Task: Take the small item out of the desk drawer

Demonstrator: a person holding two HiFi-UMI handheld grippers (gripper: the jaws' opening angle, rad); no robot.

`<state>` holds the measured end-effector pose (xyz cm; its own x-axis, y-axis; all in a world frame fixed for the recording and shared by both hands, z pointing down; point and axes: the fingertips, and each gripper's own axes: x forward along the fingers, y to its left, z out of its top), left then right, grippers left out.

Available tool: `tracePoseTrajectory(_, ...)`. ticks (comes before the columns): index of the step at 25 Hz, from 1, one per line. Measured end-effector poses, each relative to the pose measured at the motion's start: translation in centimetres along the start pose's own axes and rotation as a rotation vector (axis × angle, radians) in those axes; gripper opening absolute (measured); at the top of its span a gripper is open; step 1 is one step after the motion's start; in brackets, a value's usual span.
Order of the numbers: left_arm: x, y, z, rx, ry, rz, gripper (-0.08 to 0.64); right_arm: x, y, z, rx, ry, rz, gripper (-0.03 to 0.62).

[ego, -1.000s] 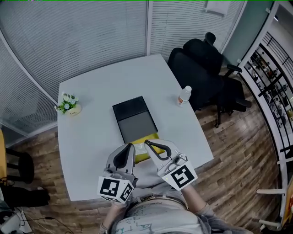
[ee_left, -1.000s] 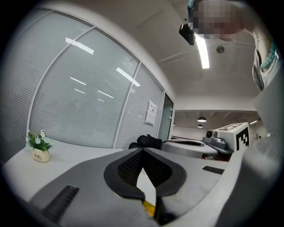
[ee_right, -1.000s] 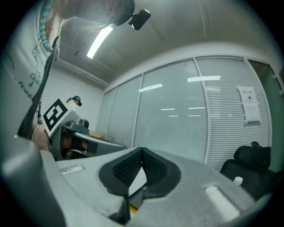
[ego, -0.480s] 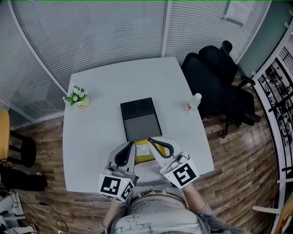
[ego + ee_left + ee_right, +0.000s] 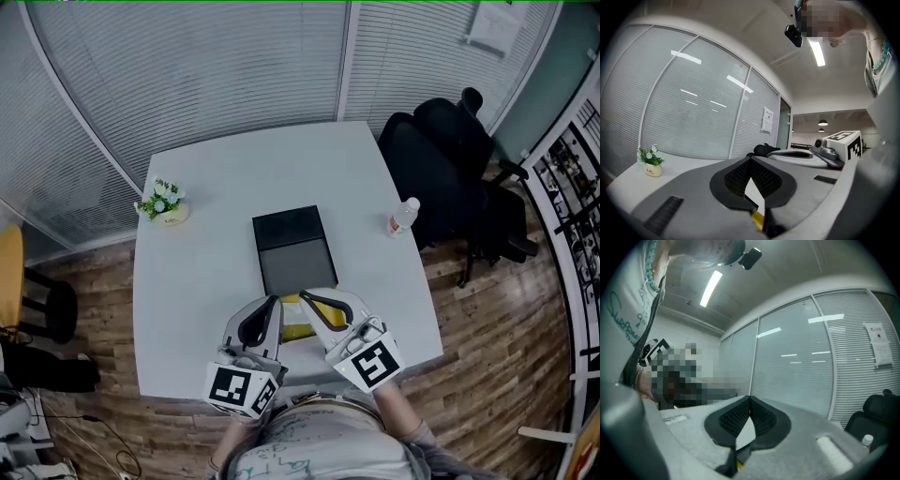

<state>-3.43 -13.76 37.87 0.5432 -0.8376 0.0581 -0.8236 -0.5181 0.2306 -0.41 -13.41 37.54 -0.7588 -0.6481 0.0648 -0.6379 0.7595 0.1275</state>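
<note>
A flat, bright yellow item (image 5: 293,328) shows at the white desk (image 5: 206,272).

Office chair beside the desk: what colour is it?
Black. The office chair shows best in the head view.

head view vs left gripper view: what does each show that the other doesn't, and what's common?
Head view only: the water bottle, the flat black box on the desk, and the wood floor.
Left gripper view only: the ceiling light and the head-mounted camera.
Both: the flower pot, the black office chair, the wall notice, the right gripper, and the left gripper, jaws together.
</note>
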Motion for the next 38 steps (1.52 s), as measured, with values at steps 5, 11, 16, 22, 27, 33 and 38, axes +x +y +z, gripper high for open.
tracePoseTrajectory(5, 0.0, 0.2, -0.4, -0.006, 0.007, -0.003, -0.003, 0.6, 0.4, -0.1, -0.008, 0.003, 0.019, 0.003)
tracePoseTrajectory(11, -0.1, 0.2, -1.7, -0.007, 0.022, -0.013, -0.003, 0.7, 0.9, -1.4, -0.096, 0.084, 0.039, 0.003)
tracePoseTrajectory(16, -0.2, 0.1, -2.1, -0.012, 0.031, -0.019, -0.003, 1.0, 1.2, -2.8, -0.082, 0.123, 0.058, 0.002)
tracePoseTrajectory(22, -0.2, 1.2, -2.6, -0.036, 0.046, -0.008, -0.003, 2.4, 1.2, -6.6, -0.081, 0.2, 0.132, 0.003)
tracePoseTrajectory(27, -0.3, 2.1, -2.9, -0.051, 0.055, 0.002, -0.003, 2.8, 1.4, -11.4, -0.109, 0.322, 0.183, 0.003)
tracePoseTrajectory(33, -0.8, 2.9, -3.0, -0.056, 0.056, 0.013, -0.003, 3.4, 2.5, -17.1, -0.145, 0.482, 0.296, 0.002)
tracePoseTrajectory(38, -1.1, 3.6, -3.3, -0.072, 0.066, 0.028, -0.003, 3.9, 3.4, -22.0, -0.177, 0.618, 0.396, 0.003)
